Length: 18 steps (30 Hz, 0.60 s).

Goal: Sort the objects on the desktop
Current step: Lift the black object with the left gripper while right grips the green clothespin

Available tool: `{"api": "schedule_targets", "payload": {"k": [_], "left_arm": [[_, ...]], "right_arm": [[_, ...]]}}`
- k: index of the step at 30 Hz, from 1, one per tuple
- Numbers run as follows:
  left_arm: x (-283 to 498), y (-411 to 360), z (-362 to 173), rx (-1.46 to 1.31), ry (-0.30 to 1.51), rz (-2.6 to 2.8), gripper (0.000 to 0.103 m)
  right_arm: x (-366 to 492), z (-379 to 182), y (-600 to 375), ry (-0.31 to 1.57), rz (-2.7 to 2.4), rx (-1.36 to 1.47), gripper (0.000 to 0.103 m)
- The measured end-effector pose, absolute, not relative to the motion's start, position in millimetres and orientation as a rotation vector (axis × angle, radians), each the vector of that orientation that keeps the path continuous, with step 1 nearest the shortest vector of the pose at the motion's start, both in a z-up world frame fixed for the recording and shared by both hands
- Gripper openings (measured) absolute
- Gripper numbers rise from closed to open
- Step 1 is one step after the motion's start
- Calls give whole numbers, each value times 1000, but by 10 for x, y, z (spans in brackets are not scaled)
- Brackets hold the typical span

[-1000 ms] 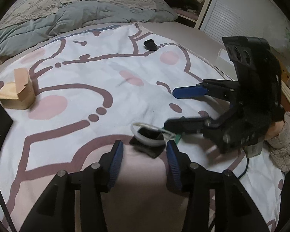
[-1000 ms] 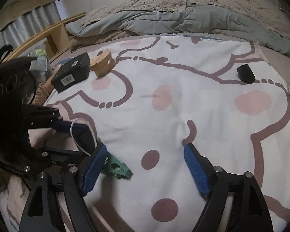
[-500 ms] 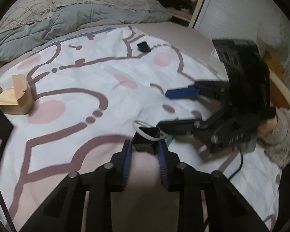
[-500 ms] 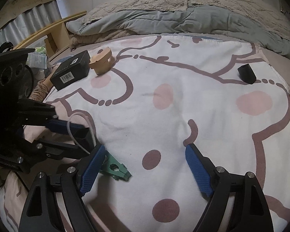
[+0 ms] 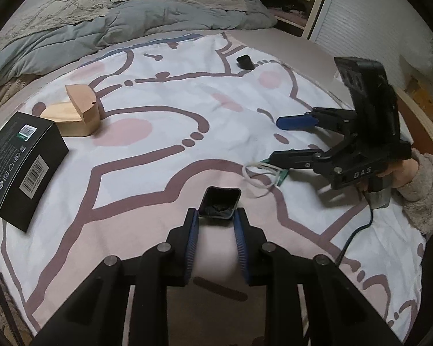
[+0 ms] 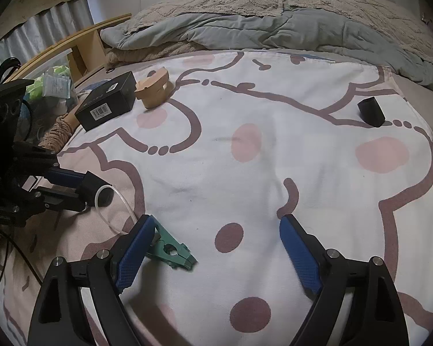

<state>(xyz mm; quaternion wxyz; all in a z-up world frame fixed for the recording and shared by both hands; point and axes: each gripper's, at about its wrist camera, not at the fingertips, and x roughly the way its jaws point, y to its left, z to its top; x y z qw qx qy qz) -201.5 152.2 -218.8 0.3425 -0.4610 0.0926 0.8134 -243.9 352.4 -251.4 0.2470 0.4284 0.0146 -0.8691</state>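
While the small black cup (image 5: 220, 203) is sitting pinched only at its near end between the blue pads of the left gripper (image 5: 216, 222), whose jaws are easing open a little, it is risking a slip back onto the bed sheet (image 5: 164, 155), and the white cord (image 5: 259, 174) lying just beside it is possibly trailing from it, though that is hard to tell. Well to the side, the right gripper (image 6: 213, 248) is hanging wide open and holding nothing, its left pad touching or nearly touching the green clip (image 6: 171, 252) on the sheet.
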Motion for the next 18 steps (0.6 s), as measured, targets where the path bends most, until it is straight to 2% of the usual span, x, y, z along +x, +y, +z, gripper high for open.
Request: {"api": "schedule_targets", "payload": {"k": [1,2,3,12,18], "left_arm": [[-2020,1529,-2192,-1203,246,2117,37],[-2020,1528,-2190,-1200,241,2116,49],[-2021,1524,-2184,-1192,230,2115,54],[-2146,1517,-2195,-1192,123,2108,54],[-2153,1475,-2185,-1194,71,2097,54]], "right_arm": [[-2439,-2513,3523,39,-2369,1169,88],[-2438,-2512,3521,38,-2369,1169,88],[-2437,-2511,3522,38,-2369,1168,88],[-2348,-2342,3552,-26,-2349,1171,88],[-2292,-2389,3405,56,-2329,1220,88]]}}
